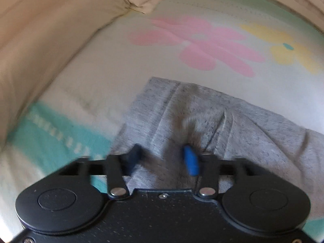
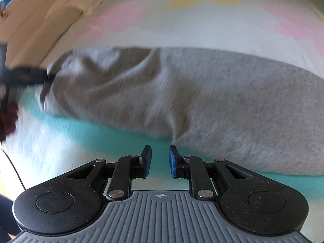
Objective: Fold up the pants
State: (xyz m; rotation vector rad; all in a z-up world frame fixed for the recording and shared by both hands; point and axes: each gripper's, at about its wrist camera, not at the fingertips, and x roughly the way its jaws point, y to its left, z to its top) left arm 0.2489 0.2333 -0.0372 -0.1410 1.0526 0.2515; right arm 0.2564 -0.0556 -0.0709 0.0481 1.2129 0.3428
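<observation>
Grey pants (image 1: 222, 117) lie on a flowered bed sheet (image 1: 113, 77). In the left wrist view one narrow end of them runs up between the fingers of my left gripper (image 1: 163, 158), and bunched cloth fills the gap from pad to pad. Seen from the right wrist, the pants (image 2: 202, 105) stretch across the bed, their creases running to the left gripper (image 2: 26, 77) at the far left. My right gripper (image 2: 160, 158) hangs over a teal stripe just in front of the pants' near edge, its jaws a little apart and holding nothing.
A beige pillow or quilt (image 1: 50, 30) borders the sheet on the left and at the back. The sheet (image 2: 202, 30) carries pink and yellow flowers. Something dark red (image 2: 9, 117) and a thin cable (image 2: 14, 172) show beside the left gripper.
</observation>
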